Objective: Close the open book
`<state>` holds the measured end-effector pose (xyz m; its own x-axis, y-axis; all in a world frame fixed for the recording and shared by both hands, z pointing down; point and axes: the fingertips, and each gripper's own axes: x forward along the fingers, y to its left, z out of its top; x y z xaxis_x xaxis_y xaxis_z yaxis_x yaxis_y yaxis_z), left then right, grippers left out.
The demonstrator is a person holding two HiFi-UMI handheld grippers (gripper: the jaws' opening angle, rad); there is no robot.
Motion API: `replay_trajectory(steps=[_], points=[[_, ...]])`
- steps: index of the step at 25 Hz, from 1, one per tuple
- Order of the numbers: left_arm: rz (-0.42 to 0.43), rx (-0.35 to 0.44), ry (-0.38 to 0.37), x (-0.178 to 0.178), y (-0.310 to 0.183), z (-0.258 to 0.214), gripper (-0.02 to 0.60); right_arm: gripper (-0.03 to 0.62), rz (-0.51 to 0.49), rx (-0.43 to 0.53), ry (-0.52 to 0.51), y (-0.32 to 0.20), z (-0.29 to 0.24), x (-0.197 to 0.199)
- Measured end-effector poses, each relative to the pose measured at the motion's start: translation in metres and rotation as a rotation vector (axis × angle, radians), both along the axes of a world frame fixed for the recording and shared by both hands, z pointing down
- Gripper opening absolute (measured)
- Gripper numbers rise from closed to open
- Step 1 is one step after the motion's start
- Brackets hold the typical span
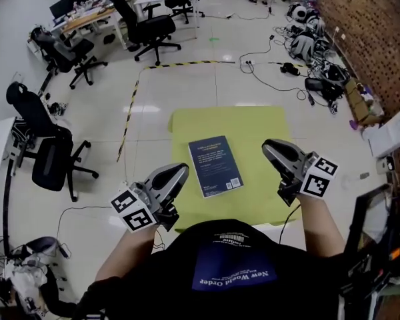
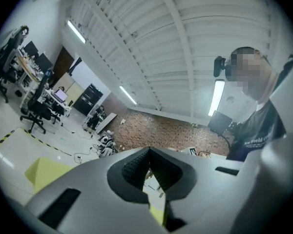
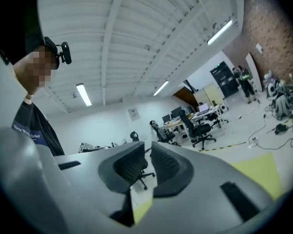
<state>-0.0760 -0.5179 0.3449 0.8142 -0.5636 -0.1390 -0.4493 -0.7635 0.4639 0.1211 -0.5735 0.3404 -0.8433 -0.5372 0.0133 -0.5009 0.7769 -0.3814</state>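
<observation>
While I hold a gripper in each hand, up in front of my chest, the book (image 1: 215,165) lies below on the yellow mat (image 1: 267,129). The book is closed. It lies flat with its dark blue cover up, and it sits a little crooked on the mat. From my head view it is between my two grippers, and neither one touches it.

My left gripper (image 1: 181,172) is at the near left corner of the mat. In the left gripper view its jaws (image 2: 149,150) meet at the tips, and nothing is between them. Past them I see a brick wall (image 2: 176,128), the white ceiling with long lights, and a bit of the yellow mat down at the left.

My right gripper (image 1: 270,145) is at the right side of the mat, just beside the book's far right corner in my head view. In the right gripper view its jaws (image 3: 147,146) stand close together with a thin gap between them. Nothing is in that gap. Past them I see black office chairs (image 3: 200,130) and desks far off.

Around the mat the floor is white and shiny. A strip of black and yellow tape (image 1: 180,64) runs on it, and wires (image 1: 267,72) lie near the brick wall on the right.
</observation>
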Motion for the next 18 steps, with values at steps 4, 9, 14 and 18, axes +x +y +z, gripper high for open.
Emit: replay_trajectory(steps=[4,9,14,18], points=[[0.008,0.073,-0.018,0.011,0.008,-0.030,0.006,-0.011,0.074,0.057,-0.034,0.013,-0.026,0.031],[0.009,0.074,-0.037,0.019,0.009,-0.025,0.006,-0.012,0.107,0.023,-0.047,0.019,-0.007,0.042],[0.018,0.017,-0.062,0.022,0.015,-0.001,0.006,-0.014,0.093,-0.057,-0.015,0.020,0.036,0.034],[0.008,-0.010,-0.063,0.019,0.019,0.012,0.006,-0.014,0.057,-0.046,0.041,0.022,0.042,0.021]])
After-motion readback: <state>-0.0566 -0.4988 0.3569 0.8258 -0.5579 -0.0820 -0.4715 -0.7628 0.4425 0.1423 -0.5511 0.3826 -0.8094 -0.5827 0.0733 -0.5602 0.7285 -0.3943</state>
